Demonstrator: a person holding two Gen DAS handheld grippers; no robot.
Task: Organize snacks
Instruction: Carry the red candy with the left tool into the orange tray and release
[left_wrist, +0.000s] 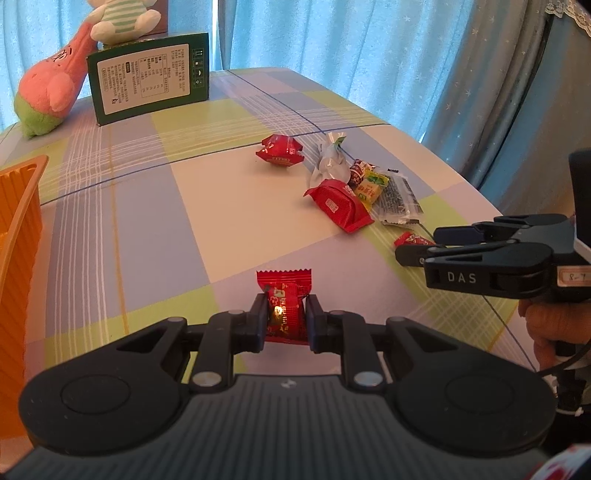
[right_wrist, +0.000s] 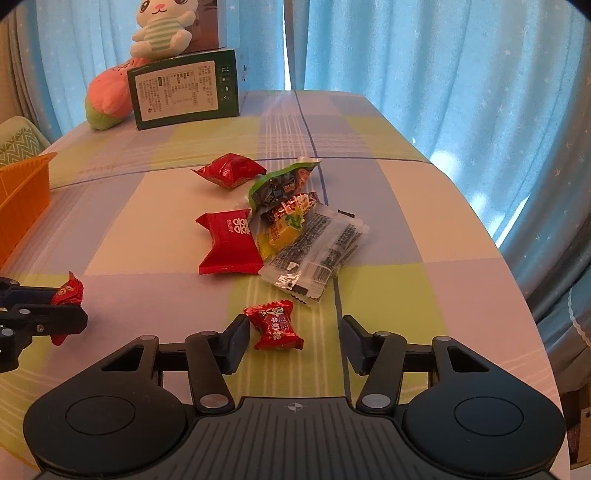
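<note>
Between the right gripper's (right_wrist: 295, 341) open jaws lies a red milk candy (right_wrist: 275, 325), off-centre and liable to squirt sideways; left gripper (left_wrist: 285, 317) clamps another red candy (left_wrist: 283, 302).

Tablecloth (right_wrist: 388, 206): checked in pale lilac, lime green and cream, crossed by thin white and dark blue lines.
Candy in the left gripper (left_wrist: 286, 317): bright red wrapper (left_wrist: 283, 295), white print, zigzag top edge.
Candy nearest the right gripper (right_wrist: 293, 341): red wrapper (right_wrist: 275, 325) with white characters.
Big packet (right_wrist: 229, 243) beyond that candy: solid red, white lettering.
Clear packet (right_wrist: 317, 251) right of the big packet: see-through with black print.
Small packet (right_wrist: 280, 236) between them: yellow and green.
Basket (right_wrist: 22, 199) left of the big packet: orange, ribbed.
Box (right_wrist: 184, 92) far behind: dark green, white label.
Plush (right_wrist: 162, 29) on the box: white with mint stripes.
Curtains (right_wrist: 424, 55): light blue, tiny white stars.
</note>
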